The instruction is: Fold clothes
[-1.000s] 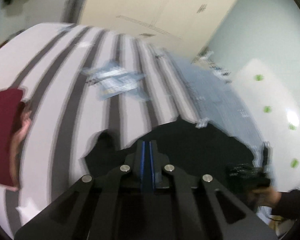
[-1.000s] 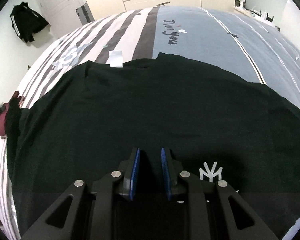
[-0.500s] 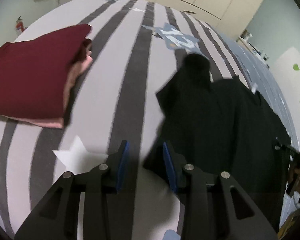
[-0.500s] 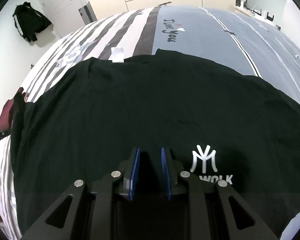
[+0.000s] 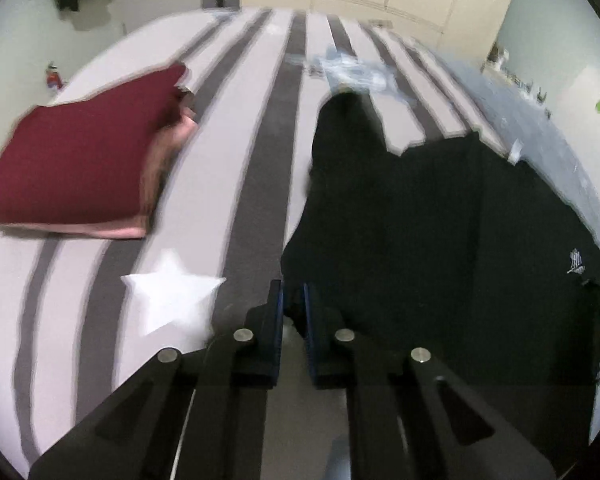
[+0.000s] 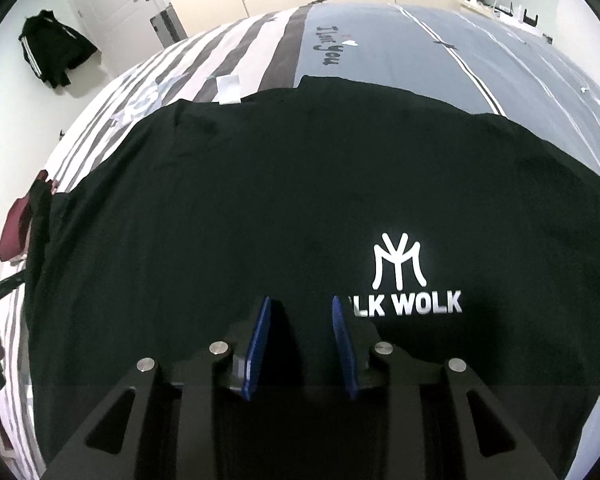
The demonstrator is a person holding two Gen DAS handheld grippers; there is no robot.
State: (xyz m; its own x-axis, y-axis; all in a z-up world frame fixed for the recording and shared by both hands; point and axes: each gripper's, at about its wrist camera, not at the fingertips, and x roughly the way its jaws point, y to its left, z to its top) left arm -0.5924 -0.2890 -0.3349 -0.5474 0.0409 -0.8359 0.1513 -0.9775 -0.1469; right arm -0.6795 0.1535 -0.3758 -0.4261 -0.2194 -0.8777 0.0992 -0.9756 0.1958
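Moved: left tool (image 5: 293,300) has swung from the bare stripes down to the near edge of the black T-shirt (image 6: 300,200); its jaws have just been closing and now stand nearly together with the shirt's edge between the pads. Right tool (image 6: 300,320) has slid back along the shirt, so the white logo (image 6: 404,280) now shows in full; its jaws have just been opening, apart, nothing pinched.
Shirt: spread flat, logo up, on the bed (image 5: 240,160); one sleeve (image 5: 348,132) points away from the left tool; white neck label (image 6: 229,89) at the far edge.
Left grip: cannot tell if the pads hold one layer or both; blur hides it.
Risk 1: thin bite at the edge, so cloth likely slips out on lift.
Risk 2: pads may catch the bedsheet too, dragging it up with the shirt.
Risk 3: right tool grips nothing, so a one-sided lift would skew the fold.
Risk 4: a swung sleeve could reach the folded stack (image 5: 80,168) nearby.
Count: one black shirt, one folded stack (maroon over pink), two tools, one dark jacket (image 6: 54,52) on the wall.
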